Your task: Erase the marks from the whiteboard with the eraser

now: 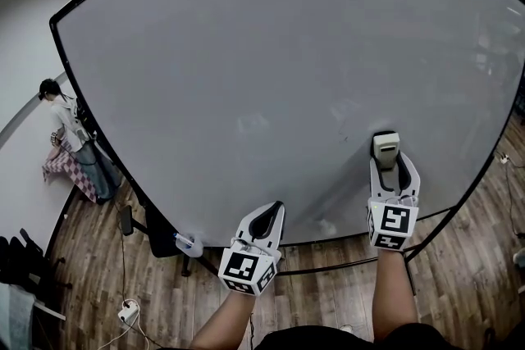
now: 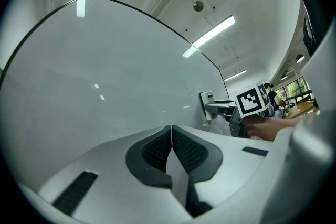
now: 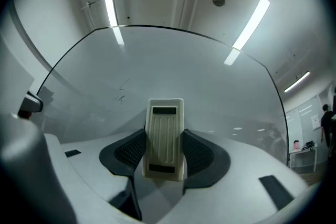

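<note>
Right gripper [image 3: 165, 157] jaws clamped on eraser [image 3: 166, 136], seemingly against whiteboard [image 1: 287, 53]. Board looked mostly clean. Faint marks [image 3: 121, 96] up-left of jaws, unerased. Left gripper [image 2: 171, 150] jaws together, empty.

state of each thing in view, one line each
left gripper: shut, empty
right gripper: shut on eraser
eraser: upright between the right jaws, facing the whiteboard
whiteboard: mostly clean, not fully wiped
marks: faint, up and left of the eraser, not yet erased
</note>
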A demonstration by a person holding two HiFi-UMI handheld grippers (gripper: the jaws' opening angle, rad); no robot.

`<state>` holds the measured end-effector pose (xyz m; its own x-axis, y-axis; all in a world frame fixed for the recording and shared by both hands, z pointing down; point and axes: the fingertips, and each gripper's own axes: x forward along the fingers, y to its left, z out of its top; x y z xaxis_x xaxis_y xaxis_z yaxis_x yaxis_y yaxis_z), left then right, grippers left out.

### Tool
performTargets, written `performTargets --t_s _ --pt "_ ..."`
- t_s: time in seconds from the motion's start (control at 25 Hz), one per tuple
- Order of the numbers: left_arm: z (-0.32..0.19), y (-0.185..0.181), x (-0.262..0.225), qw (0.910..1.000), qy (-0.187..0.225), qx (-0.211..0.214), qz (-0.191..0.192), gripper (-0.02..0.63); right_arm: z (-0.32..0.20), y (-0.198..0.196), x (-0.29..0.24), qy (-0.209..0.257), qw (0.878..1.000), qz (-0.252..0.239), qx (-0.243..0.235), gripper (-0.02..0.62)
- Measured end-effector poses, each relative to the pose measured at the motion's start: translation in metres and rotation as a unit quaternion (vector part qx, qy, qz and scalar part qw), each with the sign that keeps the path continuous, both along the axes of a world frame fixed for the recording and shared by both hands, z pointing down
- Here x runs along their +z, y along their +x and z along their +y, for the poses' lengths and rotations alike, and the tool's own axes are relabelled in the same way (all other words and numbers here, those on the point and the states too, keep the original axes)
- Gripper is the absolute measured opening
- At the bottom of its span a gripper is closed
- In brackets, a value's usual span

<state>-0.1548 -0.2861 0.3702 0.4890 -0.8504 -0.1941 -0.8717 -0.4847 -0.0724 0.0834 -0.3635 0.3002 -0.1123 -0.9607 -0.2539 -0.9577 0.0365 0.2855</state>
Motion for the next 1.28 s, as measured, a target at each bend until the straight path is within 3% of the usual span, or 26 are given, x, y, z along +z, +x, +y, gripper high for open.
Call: performTargets --t_s 0.32,0.6,0.8,1.16,1.28 --pt "0.003 0.009 -0.009 0.9999 0.012 0.005 -0.002 0.021 -0.008 0.075 -0.004 0.001 0.997 -0.04 0.065 0.245" --pt "0.003 0.011 -0.009 0.9999 0.014 0.001 -0.003 0.021 0.003 0.068 -0.01 0.0 0.998 -0.017 0.062 0.245" --pt "0.007 0.011 -0.008 0.9998 0.017 -0.001 0.01 0.021 0.021 0.028 -0.022 0.014 1.0 0.0 0.004 0.245" --pt "0.004 -0.009 -0.01 0.9995 0.022 -0.022 0.006 0.021 0.036 -0.103 -0.017 0.008 0.993 0.017 -0.12 0.245" --pt "0.003 -0.021 -0.011 0.9992 0.016 -0.037 0.005 0.021 0.043 -0.146 -0.019 0.019 0.987 0.063 -0.148 0.245"
